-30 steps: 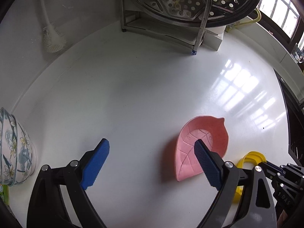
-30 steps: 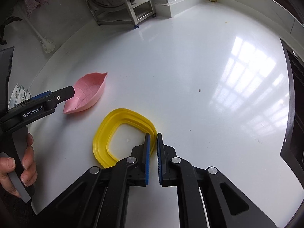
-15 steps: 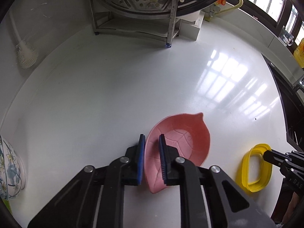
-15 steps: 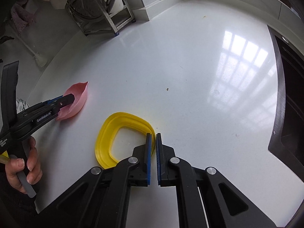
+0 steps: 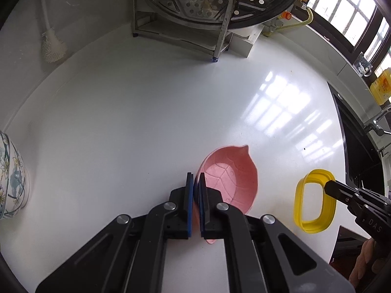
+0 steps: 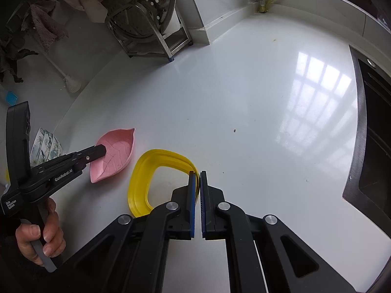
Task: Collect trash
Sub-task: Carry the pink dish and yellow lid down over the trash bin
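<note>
A pink leaf-shaped dish (image 5: 229, 183) lies on the white counter; it also shows in the right wrist view (image 6: 114, 153). My left gripper (image 5: 194, 180) is shut on the dish's left rim, with the dish tilted up. A yellow ring-shaped rim (image 6: 151, 171) lies to the right of the dish; it also shows in the left wrist view (image 5: 314, 202). My right gripper (image 6: 198, 178) is shut on the ring's right edge. Each gripper shows in the other's view: the right (image 5: 327, 186) at the ring, the left (image 6: 102, 149) at the dish.
A steel rack (image 5: 185, 22) with a perforated steamer tray stands at the back. A white brush (image 5: 52, 46) leans at the back left. A floral bowl (image 5: 11, 178) sits at the left edge. A black sink (image 6: 374, 131) lies to the right. A small dark speck (image 6: 234, 130) lies mid-counter.
My left gripper moved onto the pink dish's rim, closed on it and tilted it up. My right gripper stayed shut on the yellow ring, which has lifted and tilted.
</note>
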Tool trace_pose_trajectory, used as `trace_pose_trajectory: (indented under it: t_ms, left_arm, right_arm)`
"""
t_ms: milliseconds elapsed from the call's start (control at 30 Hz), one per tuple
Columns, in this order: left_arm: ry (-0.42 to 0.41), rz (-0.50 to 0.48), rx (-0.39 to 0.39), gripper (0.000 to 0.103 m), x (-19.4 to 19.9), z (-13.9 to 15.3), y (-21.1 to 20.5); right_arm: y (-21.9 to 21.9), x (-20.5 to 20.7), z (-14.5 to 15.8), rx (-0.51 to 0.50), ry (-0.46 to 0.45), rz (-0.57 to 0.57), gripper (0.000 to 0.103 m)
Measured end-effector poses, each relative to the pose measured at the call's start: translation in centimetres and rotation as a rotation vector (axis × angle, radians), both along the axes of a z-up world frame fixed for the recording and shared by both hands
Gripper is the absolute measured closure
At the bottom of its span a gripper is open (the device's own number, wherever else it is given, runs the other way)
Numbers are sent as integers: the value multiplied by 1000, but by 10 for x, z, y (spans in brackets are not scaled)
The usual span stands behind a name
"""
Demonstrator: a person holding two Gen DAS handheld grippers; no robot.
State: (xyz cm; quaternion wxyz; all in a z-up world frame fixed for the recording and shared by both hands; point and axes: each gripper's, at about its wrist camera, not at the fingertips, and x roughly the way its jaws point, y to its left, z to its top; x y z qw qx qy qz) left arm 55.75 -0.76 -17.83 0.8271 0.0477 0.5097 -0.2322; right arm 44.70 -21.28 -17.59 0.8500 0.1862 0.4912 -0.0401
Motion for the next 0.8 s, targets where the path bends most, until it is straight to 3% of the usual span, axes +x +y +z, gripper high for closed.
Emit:
trace_pose_trajectory:
  t_ms: [433,800]
  left_arm:
    - [-65,36,-7,98,-46,38,8]
    - [-107,72,-21,98,-156,68,-14]
  right_arm:
    - [-8,-49,19,22,-48,-12,99]
    - [-37,-162,44,32,-125,8,99]
